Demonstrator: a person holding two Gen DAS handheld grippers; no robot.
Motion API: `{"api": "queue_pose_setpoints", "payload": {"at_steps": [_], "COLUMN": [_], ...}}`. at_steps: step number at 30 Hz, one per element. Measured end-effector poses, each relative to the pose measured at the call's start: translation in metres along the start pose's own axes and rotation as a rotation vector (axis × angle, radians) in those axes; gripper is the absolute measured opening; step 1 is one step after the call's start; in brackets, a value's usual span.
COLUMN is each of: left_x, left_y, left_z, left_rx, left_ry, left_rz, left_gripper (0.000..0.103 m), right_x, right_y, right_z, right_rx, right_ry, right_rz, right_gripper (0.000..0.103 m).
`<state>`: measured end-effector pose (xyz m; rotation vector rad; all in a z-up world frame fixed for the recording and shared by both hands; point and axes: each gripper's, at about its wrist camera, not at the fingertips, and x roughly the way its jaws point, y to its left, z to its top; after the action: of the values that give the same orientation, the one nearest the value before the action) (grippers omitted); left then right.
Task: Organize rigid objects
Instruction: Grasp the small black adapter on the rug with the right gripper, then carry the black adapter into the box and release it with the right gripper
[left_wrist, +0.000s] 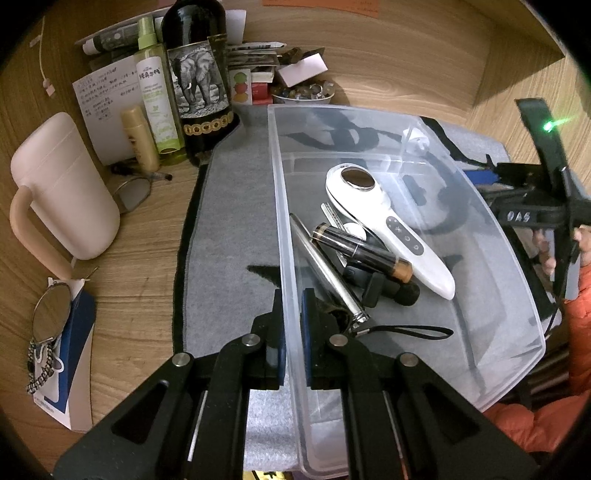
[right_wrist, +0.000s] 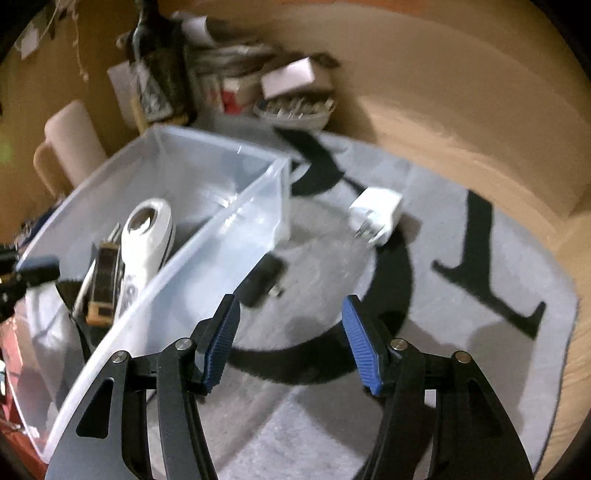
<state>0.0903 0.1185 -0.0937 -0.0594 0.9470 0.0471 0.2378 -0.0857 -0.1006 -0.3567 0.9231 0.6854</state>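
A clear plastic bin (left_wrist: 509, 295) sits on a grey mat (left_wrist: 229, 229). My left gripper (left_wrist: 293, 299) is shut on the bin's left wall, one pad on each side. Inside lie a white handheld device (left_wrist: 388, 218), a black and gold tube (left_wrist: 364, 249), a metal pen (left_wrist: 325, 269) and small black parts. In the right wrist view my right gripper (right_wrist: 290, 317) hangs open above the mat, to the right of the bin (right_wrist: 207, 236), nothing between its fingers. A small black adapter (right_wrist: 264, 277) lies just ahead of it and a white plug charger (right_wrist: 376, 212) farther back.
A pale mug (left_wrist: 62, 188), a dark elephant-label bottle (left_wrist: 199, 85), spray bottles (left_wrist: 157, 99), papers, glasses (left_wrist: 131, 192) and a bowl of small items (left_wrist: 303, 94) crowd the wooden desk left and behind. A round mirror (left_wrist: 50, 314) lies at front left. An orange sleeve (left_wrist: 580, 317) shows at right.
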Motion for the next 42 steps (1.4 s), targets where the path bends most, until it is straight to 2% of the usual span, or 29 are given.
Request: {"api": "queue_pose_setpoints", "payload": {"at_steps": [6, 10, 13, 17, 22, 25, 28, 32, 34, 37, 42], "left_x": [0.0, 0.001, 0.001, 0.001, 0.001, 0.002, 0.003, 0.003, 0.003, 0.002, 0.002], "left_y": [0.0, 0.001, 0.0, 0.001, 0.001, 0.001, 0.001, 0.0, 0.001, 0.001, 0.001], "left_z": [-0.001, -0.001, -0.001, 0.0, 0.0, 0.0, 0.0, 0.001, -0.001, -0.001, -0.001], "left_rx": [-0.003, -0.005, -0.003, -0.004, -0.004, -0.003, -0.002, 0.0, -0.002, -0.001, -0.001], "left_ry": [0.001, 0.003, 0.004, 0.005, 0.004, 0.005, 0.007, 0.005, 0.004, 0.003, 0.004], "left_rz": [0.002, -0.001, -0.004, -0.007, -0.007, -0.004, -0.005, -0.005, -0.007, -0.006, -0.006], "left_gripper": [0.006, 0.006, 0.006, 0.006, 0.007, 0.007, 0.006, 0.007, 0.006, 0.006, 0.007], "right_x": [0.026, 0.029, 0.034, 0.031, 0.026, 0.034, 0.04, 0.043, 0.042, 0.037, 0.023], "right_y": [0.009, 0.003, -0.013, -0.033, -0.025, -0.014, -0.013, -0.02, -0.02, -0.021, -0.019], "right_z": [-0.003, 0.003, 0.006, 0.003, 0.002, 0.005, 0.009, 0.011, 0.012, 0.01, 0.007], "right_rx": [-0.079, -0.081, -0.024, 0.051, 0.031, -0.01, -0.026, -0.006, -0.006, -0.005, -0.011], "right_ry": [0.074, 0.056, 0.054, 0.049, 0.04, 0.042, 0.02, -0.003, -0.006, -0.011, -0.041], "right_rz": [-0.012, -0.026, -0.044, -0.024, 0.018, 0.002, -0.015, -0.017, -0.014, -0.011, -0.012], "right_gripper": [0.054, 0.054, 0.054, 0.054, 0.054, 0.054, 0.048, 0.026, 0.018, 0.015, 0.014]}}
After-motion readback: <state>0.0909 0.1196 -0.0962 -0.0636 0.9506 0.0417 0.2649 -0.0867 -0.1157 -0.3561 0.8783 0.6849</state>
